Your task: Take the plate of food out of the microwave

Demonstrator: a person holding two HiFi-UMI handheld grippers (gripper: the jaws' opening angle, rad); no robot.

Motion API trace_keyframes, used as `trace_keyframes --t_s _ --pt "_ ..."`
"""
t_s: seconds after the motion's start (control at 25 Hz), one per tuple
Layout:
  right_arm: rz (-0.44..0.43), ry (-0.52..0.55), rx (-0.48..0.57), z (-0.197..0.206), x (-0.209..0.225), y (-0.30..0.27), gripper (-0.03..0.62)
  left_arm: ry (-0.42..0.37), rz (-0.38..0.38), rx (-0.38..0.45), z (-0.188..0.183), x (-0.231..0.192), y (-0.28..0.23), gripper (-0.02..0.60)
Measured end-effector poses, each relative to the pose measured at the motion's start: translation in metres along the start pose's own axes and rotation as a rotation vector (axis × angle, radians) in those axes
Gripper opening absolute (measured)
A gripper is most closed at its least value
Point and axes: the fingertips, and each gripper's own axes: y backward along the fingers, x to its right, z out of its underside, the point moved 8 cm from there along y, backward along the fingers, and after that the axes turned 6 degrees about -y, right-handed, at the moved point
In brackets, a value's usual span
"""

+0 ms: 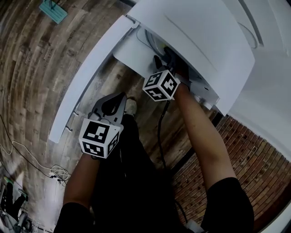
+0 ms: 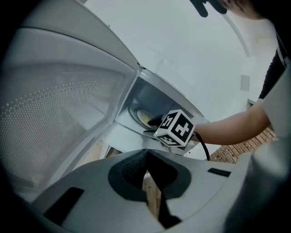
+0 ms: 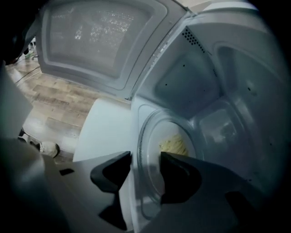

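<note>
The white microwave (image 1: 195, 36) stands with its door (image 1: 91, 77) swung wide open. Inside, a clear glass plate (image 3: 145, 136) carries pale yellow food (image 3: 175, 145). My right gripper (image 3: 145, 170) reaches into the cavity and is open, with the plate's near rim between its jaws; a gap shows on both sides of the rim. From the left gripper view the plate (image 2: 143, 117) shows just behind the right gripper's marker cube (image 2: 175, 129). My left gripper (image 2: 145, 166) hangs below the door, shut and empty.
The open door (image 3: 100, 36) fills the left side of the cavity opening. A wooden floor lies below, with cables (image 1: 27, 154) at the left and a teal object (image 1: 53, 10) further off. A brick wall (image 1: 254, 159) runs under the microwave's shelf at the right.
</note>
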Motion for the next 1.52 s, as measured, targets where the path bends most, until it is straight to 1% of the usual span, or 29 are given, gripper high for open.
trace_keyframes --t_s 0.12,0.2,0.36,0.4,0.52,0.64,0.76,0.84,0.92,1.0,1.08,1.28,1.52 --pt "-0.002 0.011 -0.011 0.0 -0.002 -0.002 0.216 0.008 0.007 -0.01 0.005 0.001 -0.002 -0.003" --pt "0.006 0.022 0.0 0.001 -0.003 0.0 0.2 0.013 0.009 -0.014 0.006 0.0 -0.003 -0.002" --pt "0.037 0.068 0.034 0.006 -0.012 0.013 0.105 0.018 0.01 -0.018 0.008 0.001 -0.005 -0.002" --pt "0.048 0.084 0.04 0.008 -0.014 0.015 0.092 0.018 0.011 -0.017 0.008 0.001 -0.006 -0.003" --pt "0.072 0.106 0.036 0.014 -0.015 0.019 0.086 0.015 0.015 -0.016 0.007 0.004 -0.007 -0.002" --pt "0.072 0.121 0.038 0.019 -0.017 0.025 0.081 0.011 0.018 -0.017 0.007 0.008 -0.008 -0.003" --pt "0.08 0.188 0.06 0.023 -0.028 0.033 0.075 0.01 0.02 -0.017 0.008 0.011 -0.008 -0.002" --pt "0.119 0.247 0.082 0.026 -0.035 0.038 0.067 0.008 0.021 -0.013 0.008 0.014 -0.007 -0.003" --pt "0.191 0.291 0.112 0.028 -0.037 0.047 0.05 0.004 0.019 -0.004 0.006 0.016 -0.005 -0.002" --pt "0.268 0.313 0.14 0.027 -0.033 0.055 0.03 0.0 0.015 0.007 0.004 0.017 -0.001 -0.003" --pt "0.308 0.32 0.145 0.025 -0.029 0.061 0.025 -0.006 0.011 0.016 0.001 0.017 0.002 -0.002" --pt "0.322 0.382 0.162 0.024 -0.029 0.078 0.025 -0.028 0.015 0.041 -0.014 0.027 0.013 -0.003" --pt "0.284 0.469 0.239 0.019 -0.054 0.123 0.025 -0.056 0.026 0.083 -0.042 0.042 0.042 -0.002"
